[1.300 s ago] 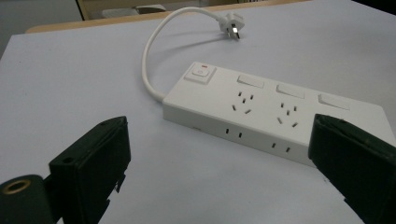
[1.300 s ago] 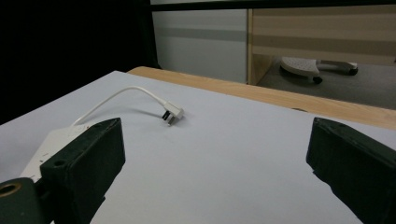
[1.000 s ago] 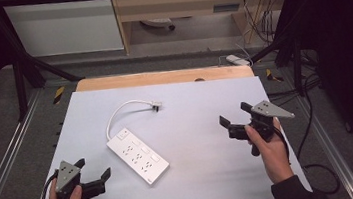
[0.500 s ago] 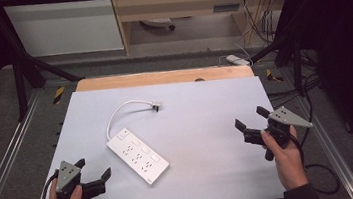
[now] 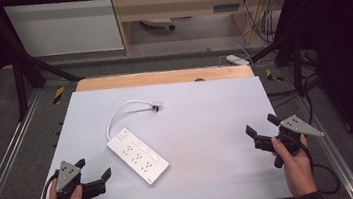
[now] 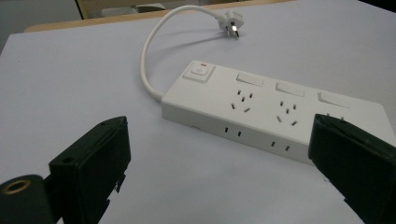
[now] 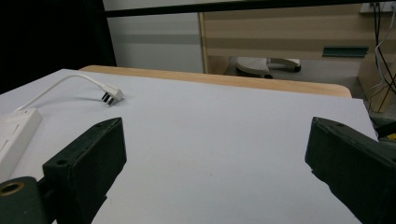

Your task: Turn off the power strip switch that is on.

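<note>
White power strip (image 5: 137, 156) lies flat and diagonal on the tabletop (image 5: 207, 121), left of centre, nearer my left side. It has a rocker switch with a red mark at the far end, three socket groups along the top and slots down the side. Its short white cord (image 5: 116, 114) loops away from the switch end to a plug (image 5: 155, 104) lying on the surface farther back, prongs out. My left tool (image 5: 93, 177) sits at the near left corner of the tabletop, jaws wide apart, holding nothing, pointed at the strip; in the left gripper view the strip (image 6: 275, 114) sits just beyond the jaws, not touching them. My right tool (image 5: 260, 131) is at the right edge, well apart from the strip, jaws also spread wide and holding nothing; in the right gripper view the plug (image 7: 111, 97) is off to the left. Nothing lies between either tool and the strip. Wooden edge (image 5: 162, 77) runs along the far side of the tabletop.
</note>
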Tool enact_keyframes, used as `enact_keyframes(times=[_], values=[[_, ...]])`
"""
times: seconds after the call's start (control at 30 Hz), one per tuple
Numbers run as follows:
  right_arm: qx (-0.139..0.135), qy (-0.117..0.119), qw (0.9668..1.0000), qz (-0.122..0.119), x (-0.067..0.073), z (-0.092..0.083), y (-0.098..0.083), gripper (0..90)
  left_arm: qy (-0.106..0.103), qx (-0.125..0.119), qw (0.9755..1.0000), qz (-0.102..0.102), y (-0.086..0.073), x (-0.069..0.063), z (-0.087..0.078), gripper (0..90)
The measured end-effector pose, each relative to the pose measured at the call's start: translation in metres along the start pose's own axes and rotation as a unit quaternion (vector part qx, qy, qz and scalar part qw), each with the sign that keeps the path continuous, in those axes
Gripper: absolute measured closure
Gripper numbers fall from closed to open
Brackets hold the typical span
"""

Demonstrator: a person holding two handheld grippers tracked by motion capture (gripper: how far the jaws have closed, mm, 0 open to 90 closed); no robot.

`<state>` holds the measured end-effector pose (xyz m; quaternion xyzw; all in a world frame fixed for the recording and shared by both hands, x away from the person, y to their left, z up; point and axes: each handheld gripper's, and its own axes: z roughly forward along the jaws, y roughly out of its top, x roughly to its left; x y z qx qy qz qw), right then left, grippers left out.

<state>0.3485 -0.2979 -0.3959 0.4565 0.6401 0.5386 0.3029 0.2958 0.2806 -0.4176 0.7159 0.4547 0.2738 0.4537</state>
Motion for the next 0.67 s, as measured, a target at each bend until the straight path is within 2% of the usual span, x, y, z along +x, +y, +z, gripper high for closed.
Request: enact_keyframes(times=[0.17,0.33,0.53,0.67], values=[[0.008,-0.001,1.0000,-0.006,-0.001,-0.001,-0.010,4.8,-0.001,-0.001,1.0000,0.000,0.000,0.000,0.000,5.5],[0.022,0.003,0.9998,0.000,0.000,0.002,-0.022,4.3,-0.001,-0.001,1.0000,0.000,0.000,0.000,0.000,5.6],[0.053,0.016,0.9985,-0.001,0.006,0.014,-0.036,4.1,0.000,-0.002,1.0000,0.001,0.000,0.000,0.000,5.6],[0.083,0.032,0.9960,-0.009,0.016,0.026,-0.043,4.2,0.000,-0.003,1.0000,0.002,0.000,0.000,0.000,5.6]])
